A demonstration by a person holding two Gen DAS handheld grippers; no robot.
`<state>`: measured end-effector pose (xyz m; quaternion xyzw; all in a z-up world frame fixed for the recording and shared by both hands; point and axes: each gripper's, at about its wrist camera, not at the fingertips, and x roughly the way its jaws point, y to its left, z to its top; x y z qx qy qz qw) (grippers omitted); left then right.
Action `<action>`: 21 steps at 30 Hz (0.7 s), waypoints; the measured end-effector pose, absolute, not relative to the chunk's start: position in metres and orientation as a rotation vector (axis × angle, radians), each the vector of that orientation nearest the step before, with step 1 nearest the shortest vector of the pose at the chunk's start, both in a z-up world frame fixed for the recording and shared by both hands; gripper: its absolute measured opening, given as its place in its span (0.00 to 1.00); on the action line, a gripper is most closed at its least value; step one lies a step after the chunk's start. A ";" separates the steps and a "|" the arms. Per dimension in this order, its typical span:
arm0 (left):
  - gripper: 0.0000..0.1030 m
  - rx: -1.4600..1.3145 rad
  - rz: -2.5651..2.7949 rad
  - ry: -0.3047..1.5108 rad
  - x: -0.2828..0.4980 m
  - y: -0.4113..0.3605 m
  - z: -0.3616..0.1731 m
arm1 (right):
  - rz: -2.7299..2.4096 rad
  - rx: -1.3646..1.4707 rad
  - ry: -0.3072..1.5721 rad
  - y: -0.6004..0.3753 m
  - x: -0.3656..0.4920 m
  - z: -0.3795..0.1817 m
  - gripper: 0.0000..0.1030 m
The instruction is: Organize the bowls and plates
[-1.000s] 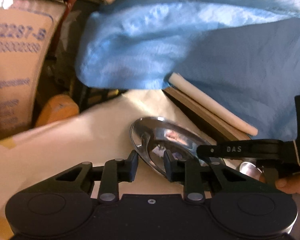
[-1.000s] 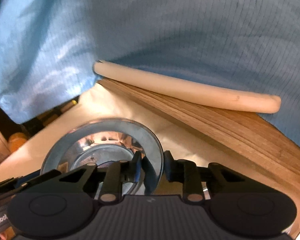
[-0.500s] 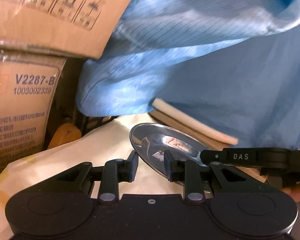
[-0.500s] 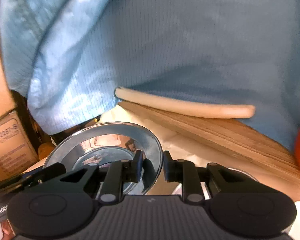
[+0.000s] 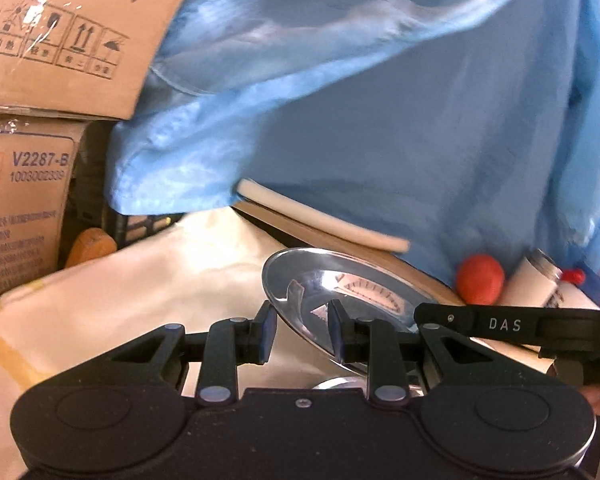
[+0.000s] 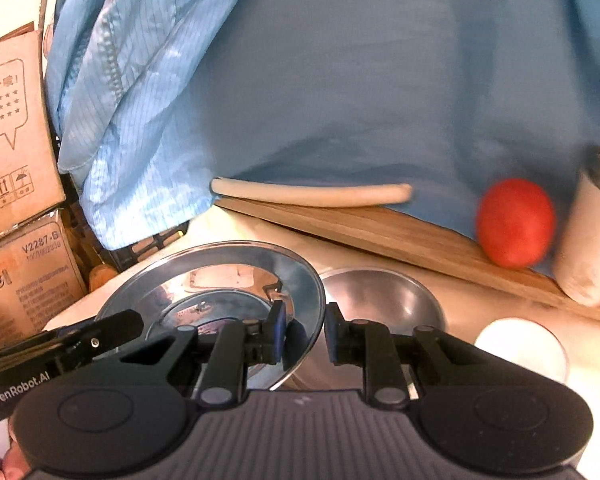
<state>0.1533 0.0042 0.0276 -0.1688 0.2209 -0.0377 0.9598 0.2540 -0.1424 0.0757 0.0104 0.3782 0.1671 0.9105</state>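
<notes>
Nearest in the right wrist view, the right hand-held gripper pinches the 3 o'clock rim of a shiny round steel plate, which is tilted and lifted off the bench. The left hand-held gripper straddles the plate's opposite rim; whether its pads press on the metal I cannot tell. Nothing lies in the plate.

Just beyond, at about 1 o'clock from the right gripper, an empty round steel bowl sits on the cream-covered bench. At 3 o'clock, a white round dish rests, its contents unclear.

Farther back, a wooden board carries a long cream-coloured stick at 12 o'clock, a round red tomato-like fruit at 2 o'clock and a white cylindrical cup beside it. Behind hangs a person's blue garment; brown cardboard boxes stand at 10 o'clock.
</notes>
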 end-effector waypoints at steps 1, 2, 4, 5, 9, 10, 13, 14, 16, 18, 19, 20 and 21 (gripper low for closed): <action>0.28 -0.335 -0.083 0.449 0.150 0.002 0.027 | 0.339 0.023 0.777 -0.146 0.248 0.077 0.22; 0.28 -0.330 -0.089 0.451 0.146 -0.001 0.027 | 0.334 0.024 0.776 -0.148 0.243 0.077 0.22; 0.28 -0.322 -0.101 0.460 0.140 -0.004 0.025 | 0.328 0.025 0.773 -0.152 0.233 0.076 0.22; 0.28 -0.317 -0.107 0.466 0.137 -0.005 0.024 | 0.326 0.025 0.772 -0.155 0.226 0.076 0.22; 0.28 -0.279 -0.116 0.486 0.125 -0.010 0.019 | 0.325 0.033 0.771 -0.162 0.208 0.074 0.22; 0.28 -0.264 -0.118 0.489 0.122 -0.011 0.018 | 0.323 0.029 0.769 -0.163 0.203 0.073 0.22; 0.28 -0.218 -0.126 0.504 0.115 -0.017 0.015 | 0.313 0.019 0.762 -0.165 0.187 0.070 0.23; 0.28 -0.207 -0.127 0.510 0.114 -0.017 0.014 | 0.311 0.019 0.762 -0.166 0.183 0.069 0.23; 0.28 -0.190 -0.128 0.523 0.111 -0.019 0.011 | 0.312 0.024 0.766 -0.169 0.176 0.067 0.23; 0.28 -0.165 -0.127 0.535 0.108 -0.020 0.008 | 0.313 0.032 0.775 -0.171 0.170 0.064 0.23; 0.28 -0.155 -0.124 0.537 0.105 -0.022 0.007 | 0.314 0.036 0.779 -0.171 0.167 0.063 0.23; 0.29 -0.142 -0.122 0.538 0.103 -0.023 0.006 | 0.315 0.038 0.781 -0.173 0.164 0.061 0.23; 0.29 -0.131 -0.120 0.540 0.102 -0.024 0.005 | 0.315 0.037 0.783 -0.173 0.161 0.060 0.23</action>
